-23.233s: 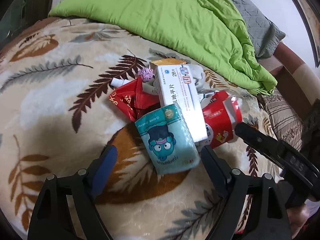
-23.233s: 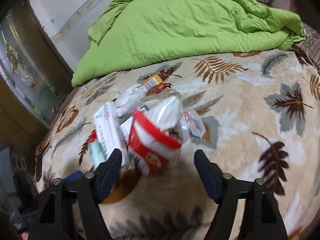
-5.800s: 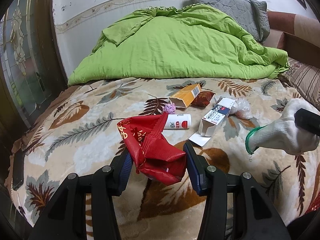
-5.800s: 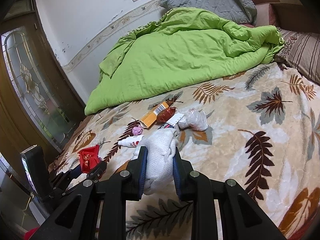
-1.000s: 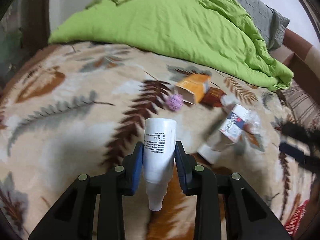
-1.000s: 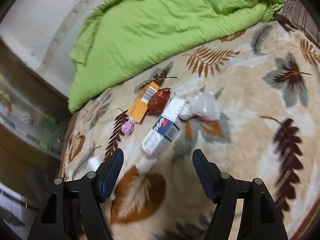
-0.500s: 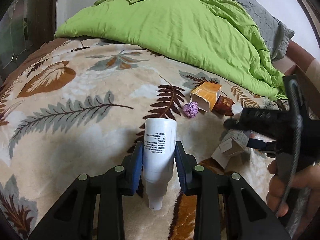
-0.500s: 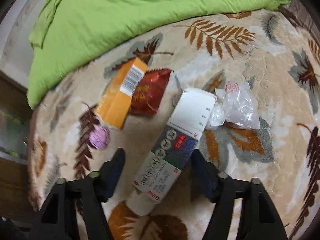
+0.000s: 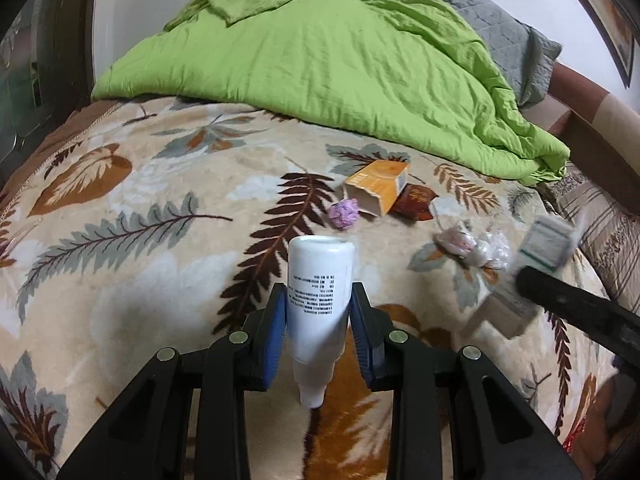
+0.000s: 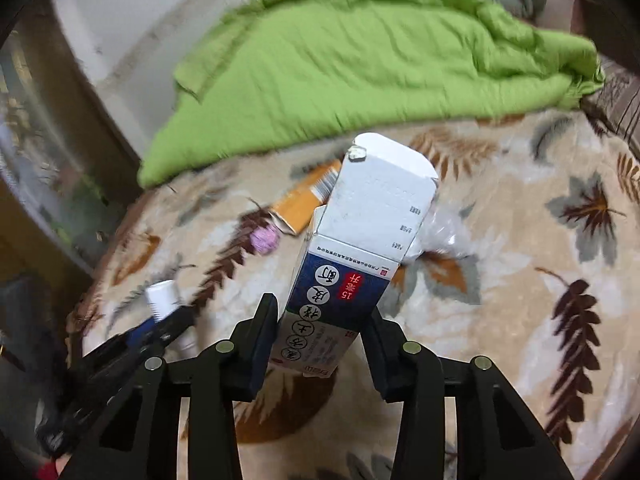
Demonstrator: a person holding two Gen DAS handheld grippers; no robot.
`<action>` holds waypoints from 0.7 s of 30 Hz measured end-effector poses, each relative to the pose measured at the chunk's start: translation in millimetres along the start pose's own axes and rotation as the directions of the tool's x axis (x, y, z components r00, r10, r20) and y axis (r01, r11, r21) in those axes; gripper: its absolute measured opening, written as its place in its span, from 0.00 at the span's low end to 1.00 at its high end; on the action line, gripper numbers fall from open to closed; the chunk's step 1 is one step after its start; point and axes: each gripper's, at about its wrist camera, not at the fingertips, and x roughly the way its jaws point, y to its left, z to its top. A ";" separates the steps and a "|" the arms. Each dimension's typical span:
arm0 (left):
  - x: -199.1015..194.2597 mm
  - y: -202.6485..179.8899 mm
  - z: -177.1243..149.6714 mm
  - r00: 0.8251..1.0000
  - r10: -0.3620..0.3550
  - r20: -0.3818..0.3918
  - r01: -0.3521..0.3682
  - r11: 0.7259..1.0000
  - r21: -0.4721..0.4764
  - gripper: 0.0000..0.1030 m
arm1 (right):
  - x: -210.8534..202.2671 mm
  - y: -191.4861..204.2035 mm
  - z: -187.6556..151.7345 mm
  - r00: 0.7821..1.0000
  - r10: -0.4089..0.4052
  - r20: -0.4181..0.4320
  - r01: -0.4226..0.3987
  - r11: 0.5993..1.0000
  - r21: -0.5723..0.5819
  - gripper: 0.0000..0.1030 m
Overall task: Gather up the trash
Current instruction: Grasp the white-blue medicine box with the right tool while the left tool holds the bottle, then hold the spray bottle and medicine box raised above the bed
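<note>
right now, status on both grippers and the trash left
Left gripper shut on white bottle. Right gripper shut on blue-and-white box. Orange box, purple wad, plastic bag remain on blanket.

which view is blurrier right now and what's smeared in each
The right wrist view is blurrier: the green duvet and orange box smear, while the held blue-and-white carton stays sharp. The left wrist view is crisp on the white bottle; only that carton blurs at right.

Bed's covered in a beige blanket (image 9: 168, 264) with big brown and grey leaf prints. A rumpled lime-green duvet (image 9: 340, 64) is piled at the far end, grey pillow (image 9: 508, 36) behind it. White wall (image 10: 132, 12) with scuffs, dark wood frame (image 9: 86, 28) on the left. Dim indoor light.
</note>
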 end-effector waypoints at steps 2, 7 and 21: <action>-6.9 -8.7 -4.0 1.000 0.020 0.021 -0.020 1.000 0.024 0.29 | -18.4 -4.6 -6.5 0.998 0.006 0.056 -0.005 1.000 -0.004 0.43; -22.1 -27.9 -15.1 0.997 0.050 0.061 -0.052 0.998 0.037 0.28 | -46.4 -8.6 -23.7 0.992 0.020 0.128 -0.015 0.999 -0.041 0.43; -27.6 -80.1 -34.5 0.984 0.120 0.135 -0.144 0.972 0.187 0.28 | -56.0 -46.0 -31.9 0.989 0.098 0.113 -0.110 0.989 0.101 0.43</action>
